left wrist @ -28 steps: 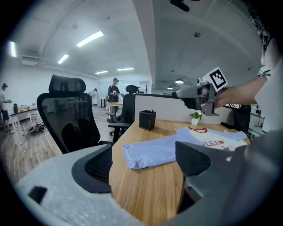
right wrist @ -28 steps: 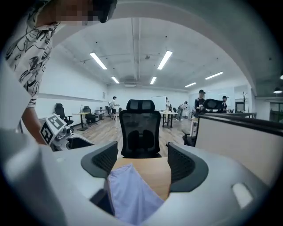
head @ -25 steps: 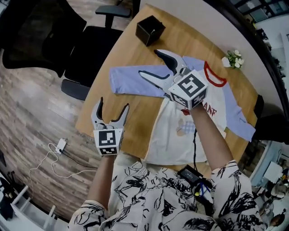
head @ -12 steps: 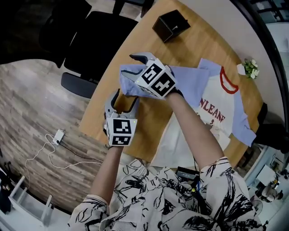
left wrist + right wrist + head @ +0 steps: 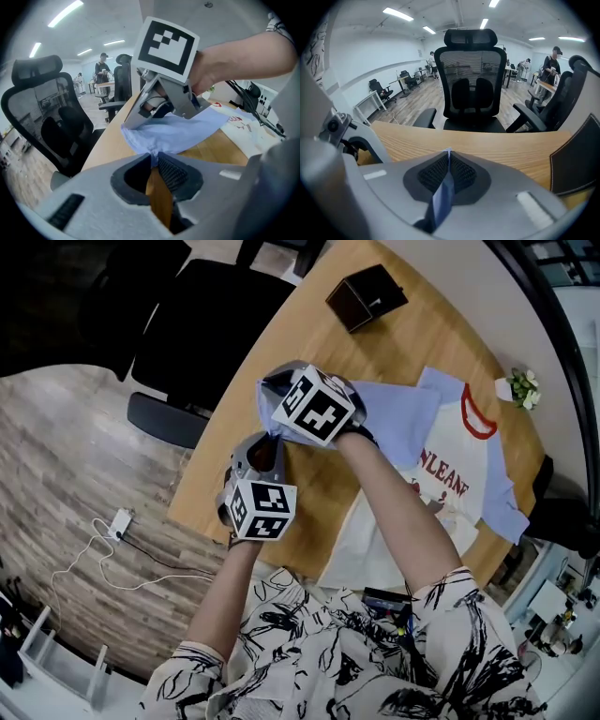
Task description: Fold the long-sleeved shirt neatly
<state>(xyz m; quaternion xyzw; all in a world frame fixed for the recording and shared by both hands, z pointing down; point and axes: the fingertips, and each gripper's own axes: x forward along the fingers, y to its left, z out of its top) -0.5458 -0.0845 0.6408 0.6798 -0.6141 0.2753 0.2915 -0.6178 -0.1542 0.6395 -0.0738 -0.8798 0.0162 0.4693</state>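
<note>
Both tools are down at the cuff end of the light-blue sleeve [image 5: 398, 409], which belongs to the long-sleeved shirt [image 5: 450, 474] spread on its back across the wooden bench [image 5: 314, 488], white body and red collar toward the right end. A second ago the two tools hung above the bench with their jaws spread wide, the right one over the shirt's upper body and the left one off the near edge; half a second ago the right had already reached the cuff while the left was open just beneath it. Now the right tool [image 5: 274, 381] has just been closing and is fully together on the cloth — in its own view a thin fold of blue stands pinched between the ribbed pads. The left tool [image 5: 263, 442] has just been closing too and is narrow, its tips nipping a corner of the same sleeve, with bare wood showing in the gap behind them. The cuff, which lay flat and stretched out before, is now bunched between the two tools. A black box [image 5: 366, 296] sits at the far end, a small posy of flowers [image 5: 520, 387] by the collar, and a black office chair [image 5: 187, 329] stands beyond the bench.
</note>
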